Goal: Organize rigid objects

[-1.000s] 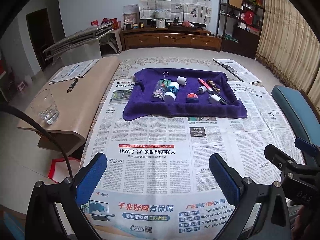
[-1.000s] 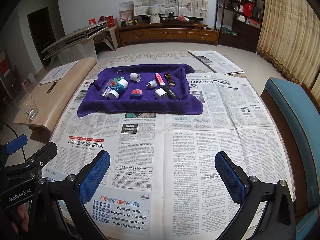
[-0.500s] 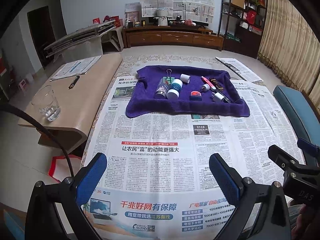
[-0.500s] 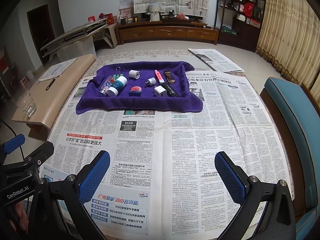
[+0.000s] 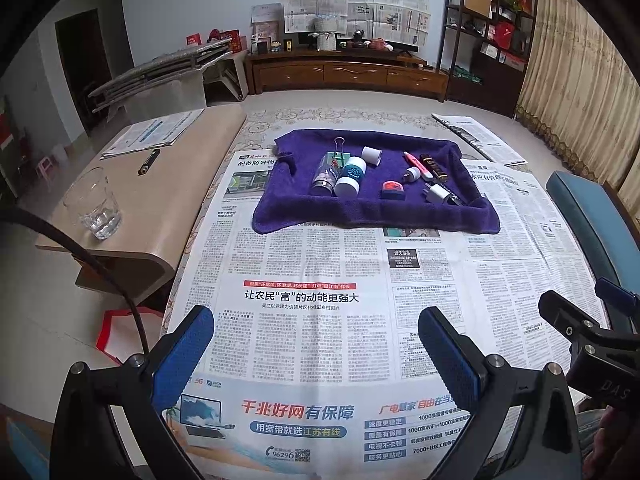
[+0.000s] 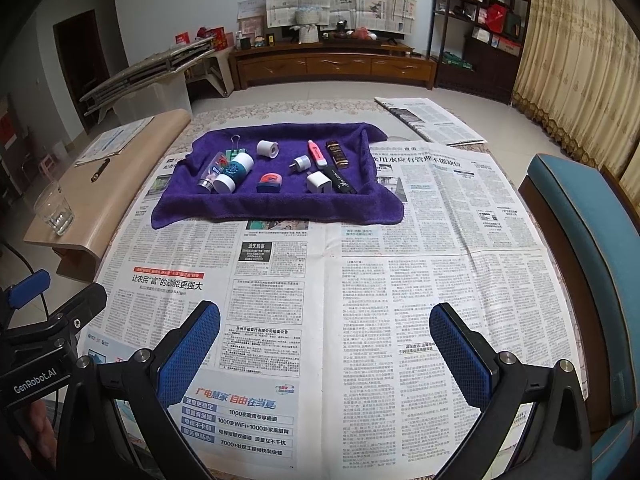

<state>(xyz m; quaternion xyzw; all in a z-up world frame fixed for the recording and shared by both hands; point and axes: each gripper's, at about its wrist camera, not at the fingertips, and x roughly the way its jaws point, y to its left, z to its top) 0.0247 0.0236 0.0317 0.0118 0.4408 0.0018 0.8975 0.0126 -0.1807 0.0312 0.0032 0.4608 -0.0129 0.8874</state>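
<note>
Both grippers, left gripper (image 5: 316, 348) and right gripper (image 6: 325, 344), fingers spread empty, have edged closer; purple towel (image 6: 280, 204) with small items lies well ahead.

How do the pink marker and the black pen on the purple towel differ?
The pink marker is shorter and brightly coloured; the black pen is longer, slimmer and dark. The marker lies farther back on the towel; the pen sits nearer the front, beside the white charger. Both lie flat, angled much the same way, untouched.
</note>
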